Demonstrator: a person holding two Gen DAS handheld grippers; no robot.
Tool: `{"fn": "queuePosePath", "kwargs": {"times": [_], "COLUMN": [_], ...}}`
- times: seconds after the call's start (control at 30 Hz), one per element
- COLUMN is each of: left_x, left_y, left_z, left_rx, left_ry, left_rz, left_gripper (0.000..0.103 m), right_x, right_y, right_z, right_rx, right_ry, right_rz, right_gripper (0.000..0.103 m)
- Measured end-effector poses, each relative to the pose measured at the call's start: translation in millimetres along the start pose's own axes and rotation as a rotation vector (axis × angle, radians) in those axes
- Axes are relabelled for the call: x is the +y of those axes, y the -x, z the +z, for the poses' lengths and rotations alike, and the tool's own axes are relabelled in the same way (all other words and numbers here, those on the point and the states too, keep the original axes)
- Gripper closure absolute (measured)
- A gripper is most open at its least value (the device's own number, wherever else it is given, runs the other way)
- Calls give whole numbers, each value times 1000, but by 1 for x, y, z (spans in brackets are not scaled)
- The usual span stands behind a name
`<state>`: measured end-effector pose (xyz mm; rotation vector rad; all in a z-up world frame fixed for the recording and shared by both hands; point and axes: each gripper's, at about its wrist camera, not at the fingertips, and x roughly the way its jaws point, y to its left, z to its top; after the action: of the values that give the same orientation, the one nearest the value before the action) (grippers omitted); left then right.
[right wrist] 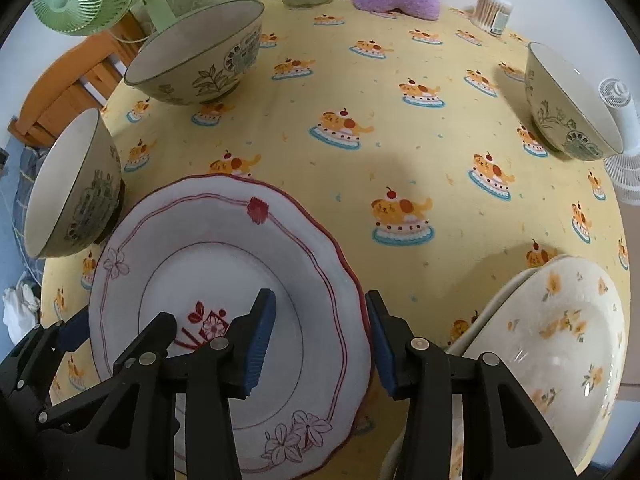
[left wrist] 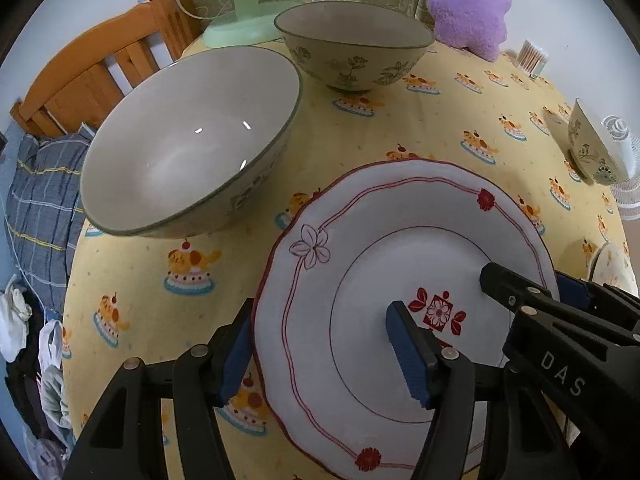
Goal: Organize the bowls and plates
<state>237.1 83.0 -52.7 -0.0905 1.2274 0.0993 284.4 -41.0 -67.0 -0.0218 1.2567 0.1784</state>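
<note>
Plate [left wrist: 360, 280], white with red trim, lies flat on the table [right wrist: 400, 152] near the front edge, left of centre. Both grippers straddle its rim from opposite sides.

Left gripper [left wrist: 324, 352]: jaws spread, one finger outside the plate's left rim, the other over the well. Rim sits between the pads, no contact I can confirm.

Right gripper [right wrist: 320, 340]: jaws spread too, one pad over the well, the other just outside the right rim. Same story, rim in the gap, not pinched yet.

Key relation: plate is between the two grippers, each one lined up across a rim section on its own side. Neither is clearly nearer; both look ready to close. Plate is round, so no long axis. Face up; in the right wrist view the centre motif [right wrist: 204, 320] sits toward the near-left and the flower cluster [right wrist: 296, 436] is at the near rim.

Around it:
- big bowl [left wrist: 188, 140] just beyond the plate's left side, near the left edge; touching or not, can't tell
- second bowl [left wrist: 352, 44] further back, toward the far-left corner
- third bowl [right wrist: 568, 104] at the right edge, well apart
- floral plates [right wrist: 552, 344] stacked at the front-right corner, near the right gripper

Judgement: step in hand is a two-sided grasp on the plate, likely to carry it to the floral stack. Risk: thin rim on cloth, pads may slip off when closing.
</note>
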Motion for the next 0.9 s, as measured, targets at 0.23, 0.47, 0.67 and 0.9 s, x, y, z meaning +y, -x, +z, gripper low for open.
{"fn": "queuePosePath", "kwargs": {"times": [0.23,0.47,0.67,0.9], "left_x": [1,10,13,-3], "left_y": [-1,13,38,63], "left_z": [2,-7,-16,-26], "left_rx": [14,10,-11,-38], "left_ry": [-3,-2,-13,-72], "left_rz": [-25,-17,-35,-54], "left_gripper": [35,35,35,35], "right_x": [5,18,23,12], "right_y": [1,14,37,69], "right_z": [2,-8,-20,-41], "right_rx": [2,3,-23,-63], "right_ry": [13,14,3,-48], "right_rz": [-17,-18,-35,-61], "right_gripper": [53,52,52,52]}}
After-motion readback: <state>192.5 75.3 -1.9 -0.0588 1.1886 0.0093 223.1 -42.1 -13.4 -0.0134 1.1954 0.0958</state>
